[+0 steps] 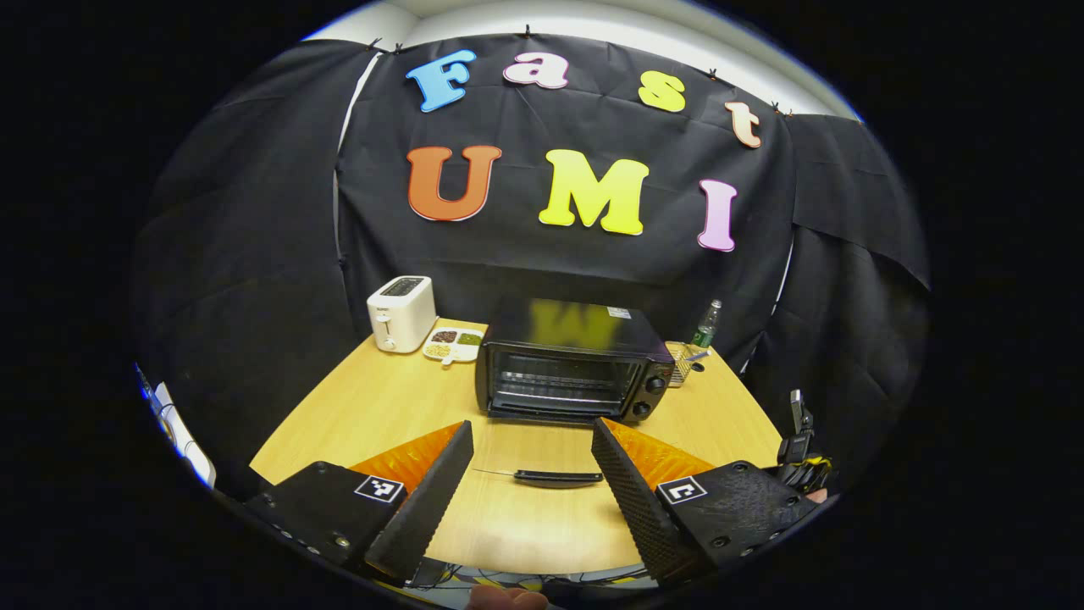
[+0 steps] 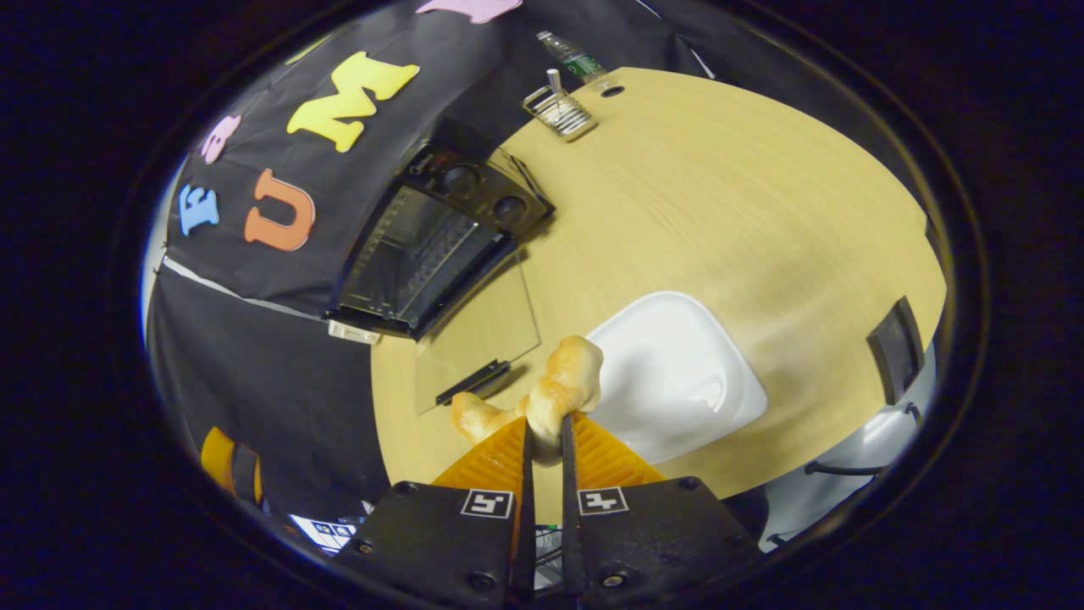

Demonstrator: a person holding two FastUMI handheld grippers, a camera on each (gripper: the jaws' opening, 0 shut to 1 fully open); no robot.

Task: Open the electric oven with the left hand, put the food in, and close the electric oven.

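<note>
The black electric oven point(image 1: 567, 364) stands at the back of the wooden table point(image 1: 381, 415), its glass door folded down flat with the door handle point(image 1: 559, 479) nearest me. My left gripper point(image 1: 532, 426) hovers open in front of that handle, holding nothing. In the right gripper view the oven point(image 2: 423, 246) lies up and to the left, with the lowered glass door point(image 2: 478, 330) and its handle point(image 2: 472, 383) ahead. My right gripper point(image 2: 544, 432) is shut on a golden piece of bread point(image 2: 563, 385), held above the table beside an empty white plate point(image 2: 677, 373).
A white toaster point(image 1: 401, 313) and a divided dish point(image 1: 455, 345) of foods sit left of the oven. A wire rack point(image 2: 561, 113) and a bottle point(image 2: 572, 55) stand to its right. A chair point(image 2: 855, 457) is at the table's near edge.
</note>
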